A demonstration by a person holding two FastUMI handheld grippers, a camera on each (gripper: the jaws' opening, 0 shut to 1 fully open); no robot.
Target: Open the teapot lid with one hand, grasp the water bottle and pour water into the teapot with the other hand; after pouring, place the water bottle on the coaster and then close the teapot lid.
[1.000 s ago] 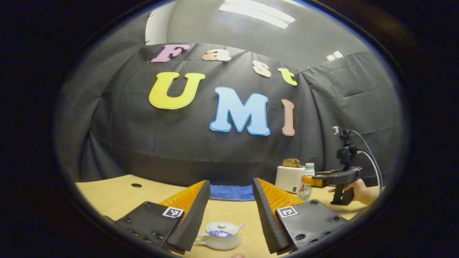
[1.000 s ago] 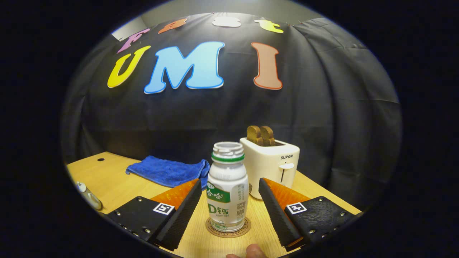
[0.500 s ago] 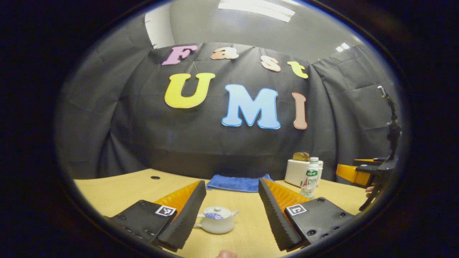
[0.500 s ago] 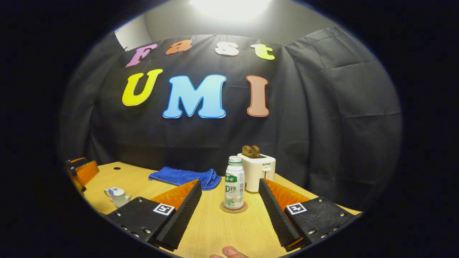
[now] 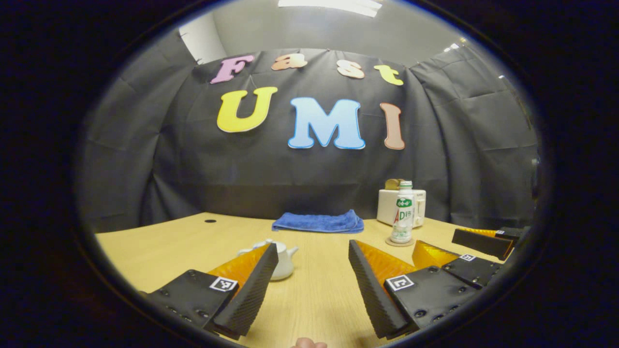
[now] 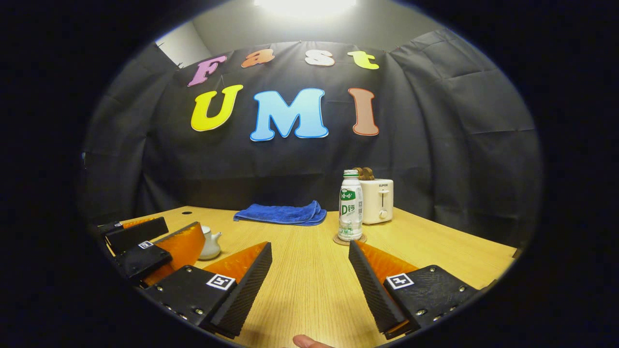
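Both grippers have drawn back from a second ago, left gripper (image 5: 312,285) and right gripper (image 6: 309,285) wide open and empty, bottle (image 6: 350,205) upright on its coaster (image 6: 349,239) well ahead, lidded teapot (image 5: 283,258) behind the left finger

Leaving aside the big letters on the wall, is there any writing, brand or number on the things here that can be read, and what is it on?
Water bottle: printed label, too small and blurred to read reliably.
Toaster: a small mark on its front, too small to read.
Left gripper and right gripper: square black-and-white pattern tags, not words.
Teapot: no text to make out.
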